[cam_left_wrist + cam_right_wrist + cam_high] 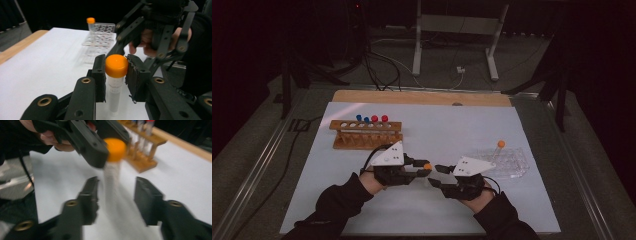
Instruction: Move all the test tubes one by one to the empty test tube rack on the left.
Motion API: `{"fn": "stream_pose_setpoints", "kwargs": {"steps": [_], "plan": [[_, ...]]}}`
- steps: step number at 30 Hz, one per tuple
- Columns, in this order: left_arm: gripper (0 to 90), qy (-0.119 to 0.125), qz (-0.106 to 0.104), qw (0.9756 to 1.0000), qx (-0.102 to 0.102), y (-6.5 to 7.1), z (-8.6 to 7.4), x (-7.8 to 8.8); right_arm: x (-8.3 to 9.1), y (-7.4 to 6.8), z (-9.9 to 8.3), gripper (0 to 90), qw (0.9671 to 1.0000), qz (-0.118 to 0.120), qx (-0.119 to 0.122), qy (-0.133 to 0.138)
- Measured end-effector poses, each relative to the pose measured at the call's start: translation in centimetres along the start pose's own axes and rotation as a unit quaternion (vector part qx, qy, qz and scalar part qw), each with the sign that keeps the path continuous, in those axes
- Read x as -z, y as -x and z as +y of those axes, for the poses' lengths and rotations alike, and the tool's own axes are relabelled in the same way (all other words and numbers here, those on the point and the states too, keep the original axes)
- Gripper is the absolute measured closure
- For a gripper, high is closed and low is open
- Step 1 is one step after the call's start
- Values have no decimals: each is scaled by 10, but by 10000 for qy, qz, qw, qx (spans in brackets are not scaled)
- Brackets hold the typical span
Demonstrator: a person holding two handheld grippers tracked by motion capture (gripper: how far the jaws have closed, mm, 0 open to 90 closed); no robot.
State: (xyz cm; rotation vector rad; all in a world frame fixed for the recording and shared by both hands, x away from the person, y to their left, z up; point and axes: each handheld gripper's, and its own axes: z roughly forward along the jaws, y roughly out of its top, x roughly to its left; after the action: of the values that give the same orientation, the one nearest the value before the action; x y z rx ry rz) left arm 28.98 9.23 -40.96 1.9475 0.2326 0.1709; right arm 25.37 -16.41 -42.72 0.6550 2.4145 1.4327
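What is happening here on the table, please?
A person is passing an orange-capped tube from one hand-held gripper to the other. The left gripper is clamped on the tube's cap, while the right gripper has let go: its jaws stand apart on either side of the tube without pressing it. A wooden rack with blue- and red-capped tubes stands behind, and a clear plastic tray holding another orange-capped tube lies to the right.

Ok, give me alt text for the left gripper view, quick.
The left hand-held gripper clamps the orange cap of an upright clear tube over a white table. Beyond it, the right hand-held gripper faces it, with a clear plastic rack holding another orange-capped tube.
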Motion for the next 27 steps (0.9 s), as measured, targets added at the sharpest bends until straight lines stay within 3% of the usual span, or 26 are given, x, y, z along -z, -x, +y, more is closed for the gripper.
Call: {"fn": "stream_pose_setpoints", "kwargs": {"steps": [6, 12, 14, 21, 27], "plan": [[715, 76, 566, 9983, 75, -20, 11, 40, 10, 5, 2, 216, 9992, -174, -201, 297], [715, 150, 1236, 9920, 218, -44, 19, 81, 15, 11, 3, 93, 9978, -303, -385, 436], [715, 161, 1460, 9887, 287, -52, 20, 93, 16, 12, 2, 33, 9979, -296, -375, 447], [716, 162, 2083, 9765, 531, -79, 13, 126, 19, 12, 3, 0, 9971, -399, -350, 540], [716, 59, 2596, 9627, 756, -99, -4, 147, 20, 11, 2, 0, 9967, -526, -278, 548]]}}
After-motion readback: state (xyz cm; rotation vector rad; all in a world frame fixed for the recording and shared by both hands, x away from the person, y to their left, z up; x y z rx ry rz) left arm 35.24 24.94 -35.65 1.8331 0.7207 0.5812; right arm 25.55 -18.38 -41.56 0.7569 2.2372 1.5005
